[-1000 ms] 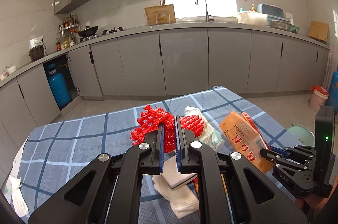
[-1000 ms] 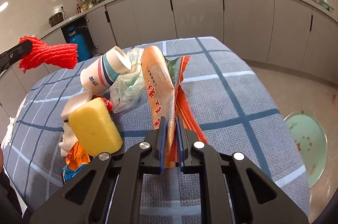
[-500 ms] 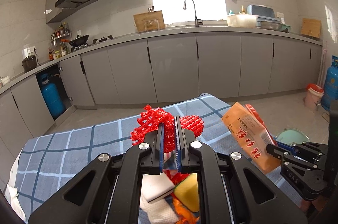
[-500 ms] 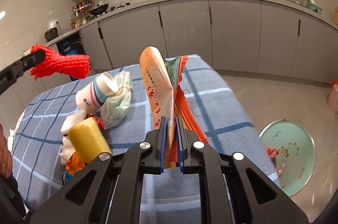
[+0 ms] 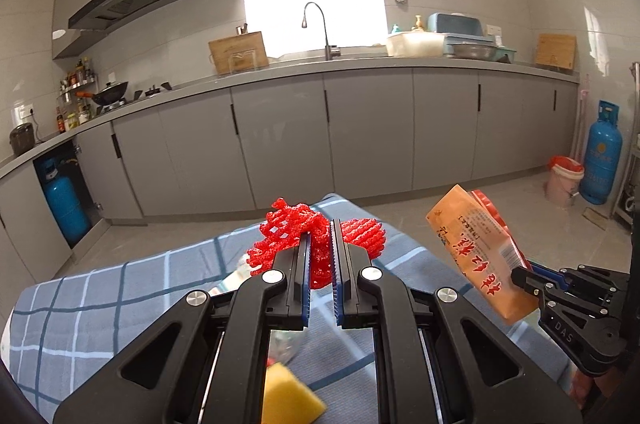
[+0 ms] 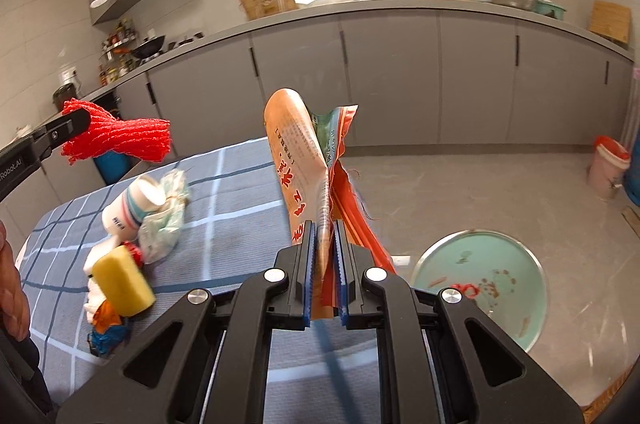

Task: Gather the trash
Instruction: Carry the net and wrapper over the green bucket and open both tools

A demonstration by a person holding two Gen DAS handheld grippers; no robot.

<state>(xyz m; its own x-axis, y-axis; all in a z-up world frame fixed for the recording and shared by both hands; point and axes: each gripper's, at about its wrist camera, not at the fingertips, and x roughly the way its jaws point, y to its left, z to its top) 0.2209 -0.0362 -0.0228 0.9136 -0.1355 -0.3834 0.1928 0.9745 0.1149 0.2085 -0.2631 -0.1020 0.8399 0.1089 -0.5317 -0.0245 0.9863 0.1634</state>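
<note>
My left gripper (image 5: pixel 320 252) is shut on a red foam net (image 5: pixel 292 224) and holds it in the air above the blue checked table (image 5: pixel 100 292); the net also shows in the right wrist view (image 6: pixel 120 140). My right gripper (image 6: pixel 325 232) is shut on an orange snack bag (image 6: pixel 298 152), held above the table's right edge; the bag also shows in the left wrist view (image 5: pixel 476 248). On the table lie a paper cup (image 6: pixel 128 208), a crumpled plastic wrapper (image 6: pixel 166 220), a yellow sponge (image 6: pixel 122 282) and tissue with small scraps (image 6: pixel 102 324).
A green basin (image 6: pixel 516 328) sits on the floor right of the table with a few scraps in it. A pink bin (image 6: pixel 608 164) and a blue gas cylinder (image 5: pixel 602 148) stand at the far right. Grey kitchen cabinets (image 5: pixel 360 132) run along the back.
Both grippers have risen with their loads and swung right. The table trash now sits lower and farther left, and the green basin is in fuller view.
</note>
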